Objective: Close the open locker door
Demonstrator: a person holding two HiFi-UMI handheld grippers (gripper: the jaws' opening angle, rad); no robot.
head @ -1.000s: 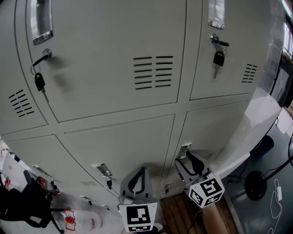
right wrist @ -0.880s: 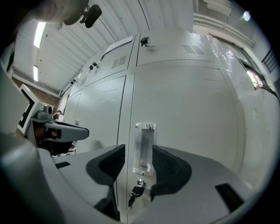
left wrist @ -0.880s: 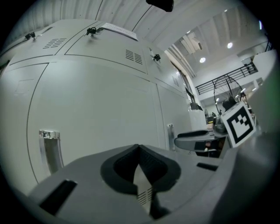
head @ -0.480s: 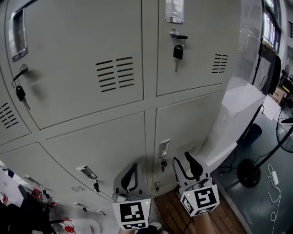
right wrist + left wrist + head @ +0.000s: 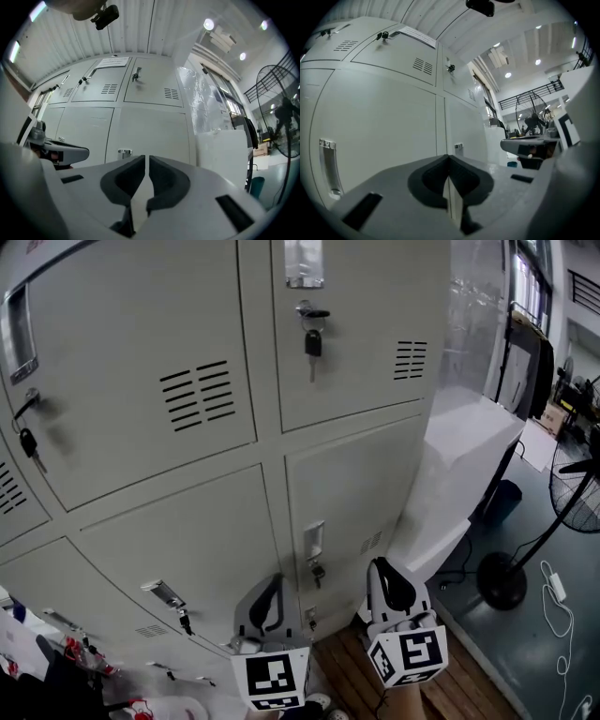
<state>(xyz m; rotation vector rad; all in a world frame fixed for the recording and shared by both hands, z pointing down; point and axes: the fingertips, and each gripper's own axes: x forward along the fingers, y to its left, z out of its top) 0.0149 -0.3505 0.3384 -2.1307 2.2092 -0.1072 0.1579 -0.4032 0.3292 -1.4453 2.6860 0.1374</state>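
Observation:
A bank of grey lockers (image 5: pixel 216 474) fills the head view. The lower right door (image 5: pixel 361 493) lies flush with its frame, its latch (image 5: pixel 314 540) and hanging key just above my grippers. The right gripper view shows the same door (image 5: pixel 150 129) and latch (image 5: pixel 124 152) straight ahead. My left gripper (image 5: pixel 274 589) is shut with nothing in it, held short of the lockers. To its right, my right gripper (image 5: pixel 384 570) is closing. Only a thin slit shows between its fingertips, and nothing is in it. In their own views, the left gripper (image 5: pixel 449 157) has its tips touching, while the right gripper (image 5: pixel 146 158) has its tips barely apart.
The upper doors carry keys (image 5: pixel 312 334) in their locks. A white plastic-wrapped block (image 5: pixel 464 474) stands against the lockers' right end. A standing fan (image 5: pixel 577 488) and a white cable (image 5: pixel 555 589) are on the grey floor at the right. Wooden boards (image 5: pixel 352 676) lie below me.
The right gripper's jaws have come together from wide open to nearly touching. The head view has swung to the right, so the lockers have slid left. The left gripper has stayed shut.

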